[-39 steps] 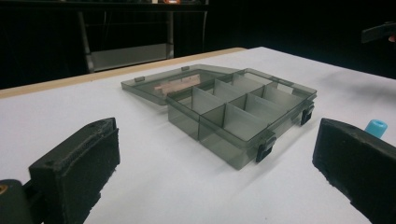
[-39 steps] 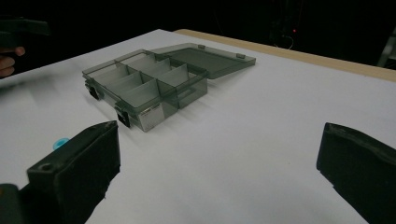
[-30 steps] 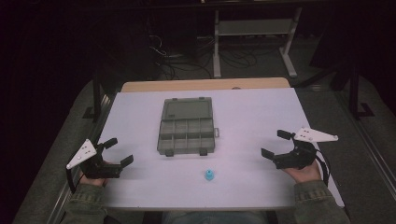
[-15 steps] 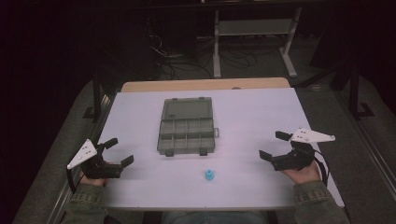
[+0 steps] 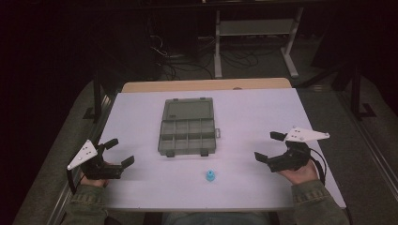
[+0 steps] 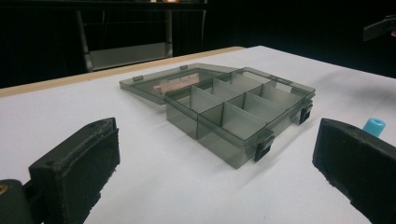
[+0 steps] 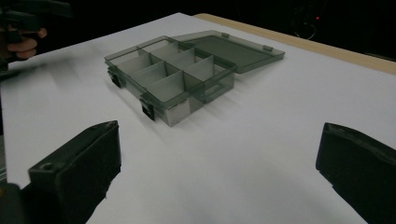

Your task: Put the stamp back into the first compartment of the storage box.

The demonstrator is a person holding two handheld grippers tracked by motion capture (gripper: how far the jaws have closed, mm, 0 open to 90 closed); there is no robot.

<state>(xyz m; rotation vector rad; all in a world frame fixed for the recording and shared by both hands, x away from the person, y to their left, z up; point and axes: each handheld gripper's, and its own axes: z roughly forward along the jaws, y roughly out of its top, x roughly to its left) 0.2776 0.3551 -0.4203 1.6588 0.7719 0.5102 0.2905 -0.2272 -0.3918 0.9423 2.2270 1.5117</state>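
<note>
Compartment box (image 5: 187,131), smoky grey and see-through, sits open at the middle of the white worktop (image 5: 248,112), its lid laid flat on the far side and its divided tray toward the person, every visible cell bare. Just nearer than the box's front right corner stands a small blue cap (image 5: 210,176), apart from the box. Left of the box and nearer the person, the left hand-held gripper (image 5: 118,154) rests low over the worktop with its jaws spread wide, gripping nothing. Right of the box, the right hand-held gripper (image 5: 270,146) is likewise wide apart and empty.
</note>
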